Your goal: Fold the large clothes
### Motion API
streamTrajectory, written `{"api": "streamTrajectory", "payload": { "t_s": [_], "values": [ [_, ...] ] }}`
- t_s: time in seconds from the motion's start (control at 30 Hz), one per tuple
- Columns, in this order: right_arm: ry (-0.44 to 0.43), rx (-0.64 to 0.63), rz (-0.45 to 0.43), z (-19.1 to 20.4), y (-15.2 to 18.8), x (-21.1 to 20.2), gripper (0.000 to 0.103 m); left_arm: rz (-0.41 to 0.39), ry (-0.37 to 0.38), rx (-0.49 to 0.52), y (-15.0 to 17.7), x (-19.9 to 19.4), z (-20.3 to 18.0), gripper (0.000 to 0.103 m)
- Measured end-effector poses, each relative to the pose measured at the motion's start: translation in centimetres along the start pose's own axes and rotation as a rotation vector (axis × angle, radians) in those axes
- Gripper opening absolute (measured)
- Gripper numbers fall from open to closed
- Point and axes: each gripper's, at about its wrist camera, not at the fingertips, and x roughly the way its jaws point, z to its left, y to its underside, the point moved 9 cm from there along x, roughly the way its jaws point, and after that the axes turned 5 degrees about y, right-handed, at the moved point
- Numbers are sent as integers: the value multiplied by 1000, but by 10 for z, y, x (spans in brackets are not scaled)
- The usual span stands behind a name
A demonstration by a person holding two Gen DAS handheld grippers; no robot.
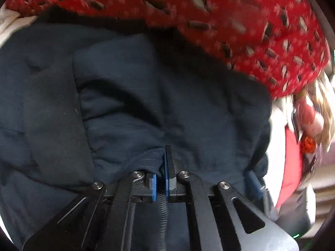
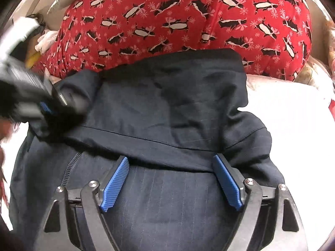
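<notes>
A dark navy pinstriped garment [image 2: 167, 113] lies folded on a white surface [image 2: 293, 113]; it fills the left wrist view [image 1: 146, 96] too. My left gripper [image 1: 162, 167] is shut on a fold of the navy fabric between its blue pads. It also shows in the right wrist view [image 2: 41, 106], blurred, at the garment's left edge. My right gripper [image 2: 171, 173] is open, its blue pads [image 2: 117, 182] spread wide just above the garment, with the folded-over edge lying between them.
A red fabric with penguin print [image 2: 178, 21] bulges right behind the garment, also in the left wrist view [image 1: 230, 21]. A doll-like item with blond hair [image 1: 314, 113] lies at the right. Clutter [image 2: 44, 39] sits at the far left.
</notes>
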Motion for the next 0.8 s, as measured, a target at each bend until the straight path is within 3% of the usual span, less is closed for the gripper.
{"api": "streamTrajectory", "payload": {
  "t_s": [0.1, 0.13, 0.17, 0.2, 0.23, 0.3, 0.37, 0.43, 0.5, 0.6, 0.67, 0.7, 0.73, 0.8],
  "values": [
    [6, -6, -3, 1, 0, 0, 84, 41, 47, 22, 11, -24, -1, 8],
    [10, -9, -2, 1, 1, -1, 84, 44, 99, 20, 17, -39, 0, 11],
    [15, -14, 4, 2, 0, 0, 84, 17, 147, 17, 23, -56, 4, 13],
    [27, -19, 18, 3, -2, -1, 84, -19, 163, 18, 27, -77, 13, 23],
    [40, -15, 34, 5, -6, -4, 83, -66, 153, 13, 31, -97, 26, 39],
    [13, 6, 22, 14, -17, -14, 80, -177, 103, -57, 32, -130, 65, 47],
    [-49, -4, -53, 37, -36, -35, 82, -228, 44, -148, 33, -144, 110, 47],
    [-90, -69, -97, 70, -48, -46, 82, -192, 22, -236, 40, -136, 144, 45],
    [-106, -198, -97, 114, -49, -43, 83, -123, 60, -316, 51, -118, 163, 45],
    [-38, -418, -61, 164, -38, -18, 82, -117, 96, -329, 61, -114, 171, 41],
    [7, -489, -38, 180, -33, 0, 79, -113, 98, -320, 64, -113, 169, 41],
    [26, -496, -34, 183, -34, 5, 70, -110, 100, -319, 65, -114, 172, 41],
    [29, -489, -31, 185, -37, 10, 47, -111, 103, -314, 67, -114, 173, 41],
    [-65, -398, 4, 183, -42, 10, 19, -110, 108, -304, 65, -112, 174, 41]
  ]
}}
